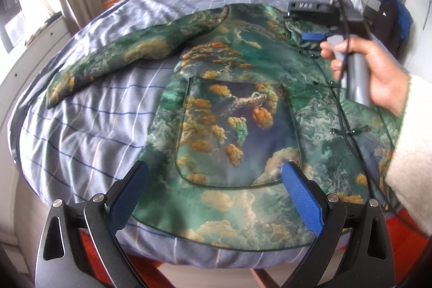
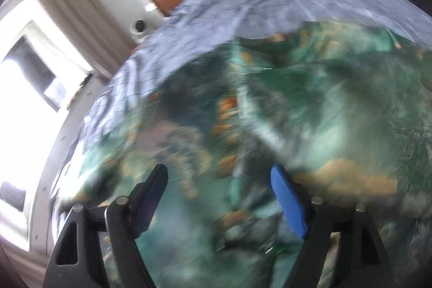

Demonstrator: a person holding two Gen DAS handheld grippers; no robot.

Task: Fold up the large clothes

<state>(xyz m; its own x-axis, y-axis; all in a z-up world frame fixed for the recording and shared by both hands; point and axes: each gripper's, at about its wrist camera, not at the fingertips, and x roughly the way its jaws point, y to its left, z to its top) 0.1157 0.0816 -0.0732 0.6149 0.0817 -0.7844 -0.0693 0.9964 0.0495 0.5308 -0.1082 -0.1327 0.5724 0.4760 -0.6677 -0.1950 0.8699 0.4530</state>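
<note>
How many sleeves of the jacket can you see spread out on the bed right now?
1. The left sleeve lies stretched out across the striped bedsheet, away from the jacket body. The other sleeve may be hidden behind the person's hand and arm.

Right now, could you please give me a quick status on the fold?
Both hand-held grippers open, left, right, neither holding anything. Green jacket flat on bed, one sleeve spread out. Nothing in the way.

Green jacket with orange cloud print, spread flat on the bed, one sleeve extended sideways
</note>
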